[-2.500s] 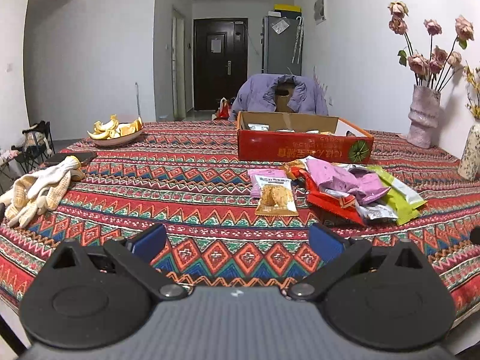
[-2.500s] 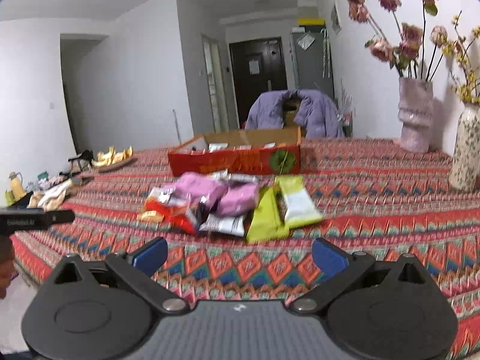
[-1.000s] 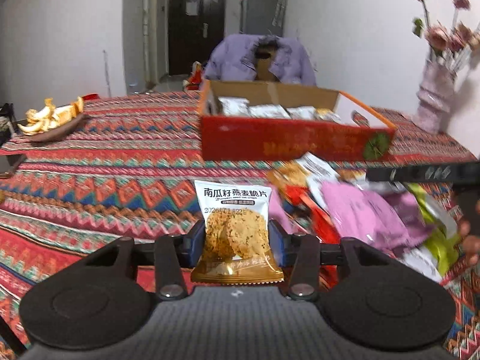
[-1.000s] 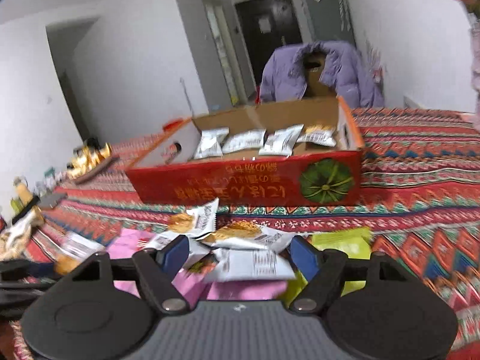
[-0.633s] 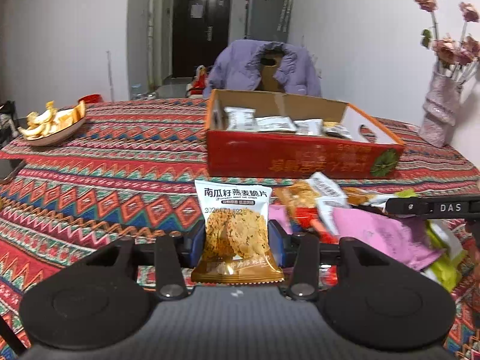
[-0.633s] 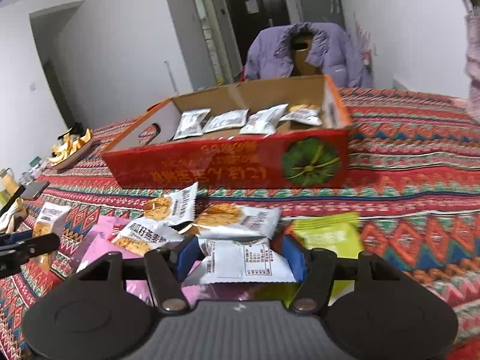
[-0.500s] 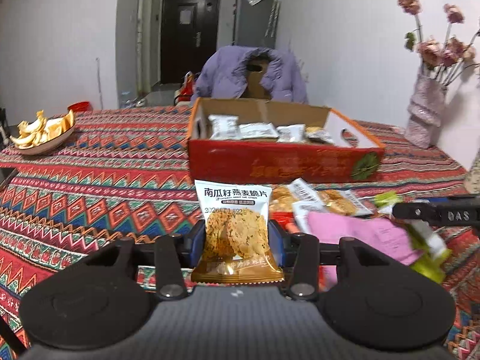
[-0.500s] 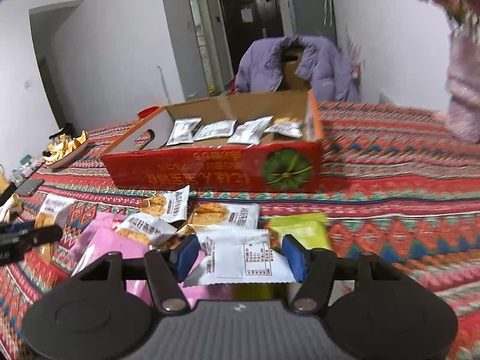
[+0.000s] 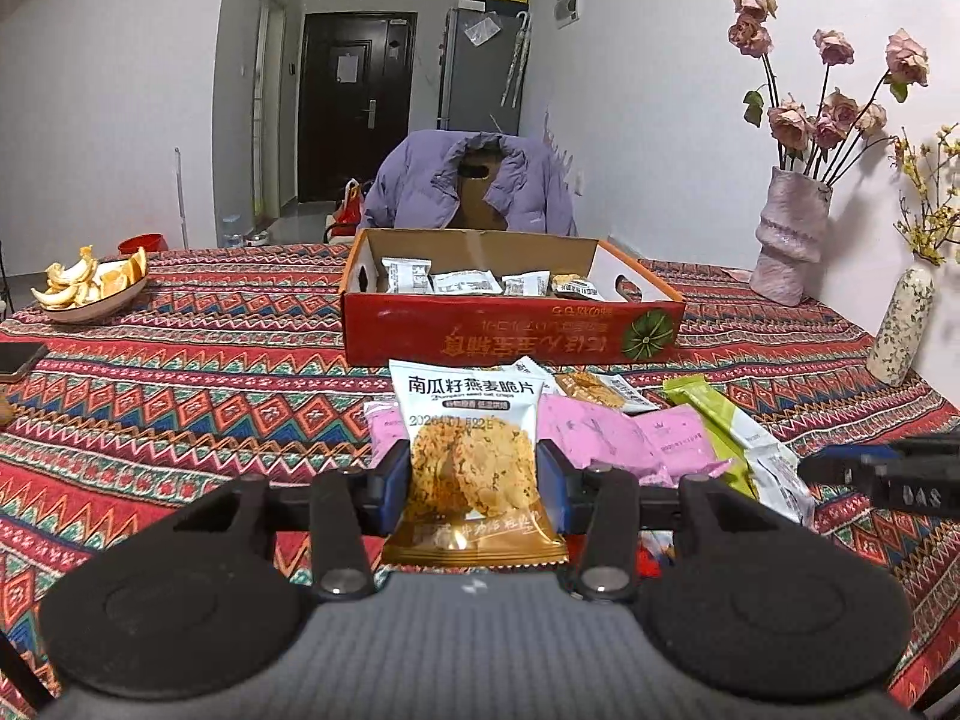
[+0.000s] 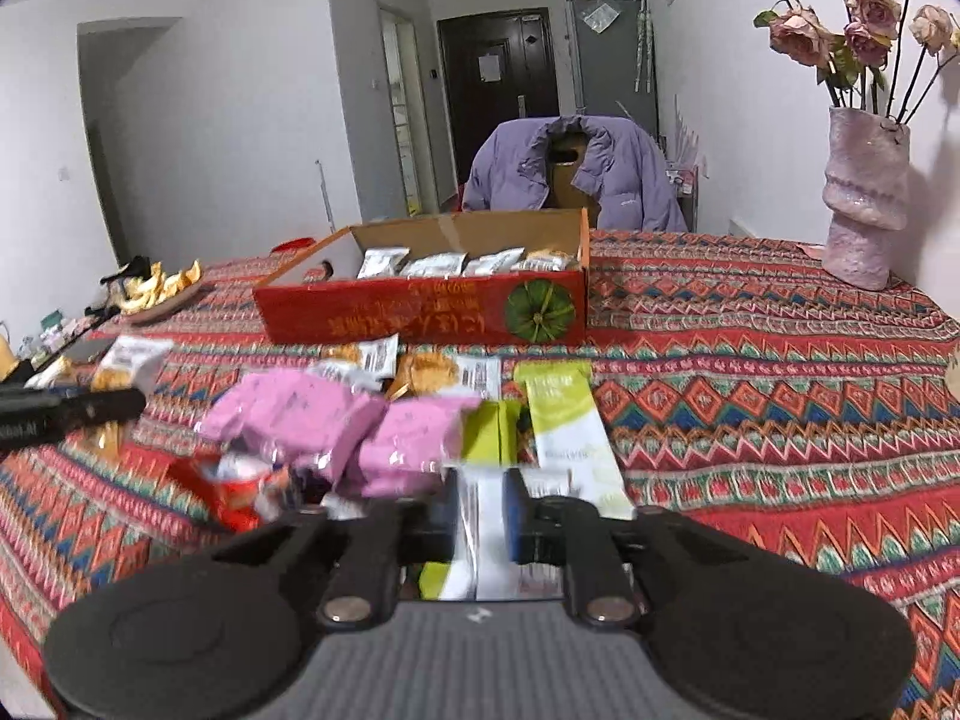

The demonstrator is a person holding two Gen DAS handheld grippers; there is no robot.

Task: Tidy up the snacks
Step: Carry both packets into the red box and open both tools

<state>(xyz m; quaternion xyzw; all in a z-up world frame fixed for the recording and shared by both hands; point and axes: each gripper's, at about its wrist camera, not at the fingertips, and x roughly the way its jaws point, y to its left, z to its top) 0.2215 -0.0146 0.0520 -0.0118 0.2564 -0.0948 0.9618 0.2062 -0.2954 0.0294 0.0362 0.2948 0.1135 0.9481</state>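
White "南瓜籽燕麦脆片" packet (image 9: pixel 472 456) in left claw (image 9: pixel 474 483)

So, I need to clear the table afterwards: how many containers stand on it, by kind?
Vases: 2, the pink vase and the speckled vase
Cardboard box: 1
Plate of peels: 1
Total: 4

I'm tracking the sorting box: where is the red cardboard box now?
In both wrist views the red cardboard box sits mid-table on the patterned cloth, just behind the loose snack pile and before the purple jacket.
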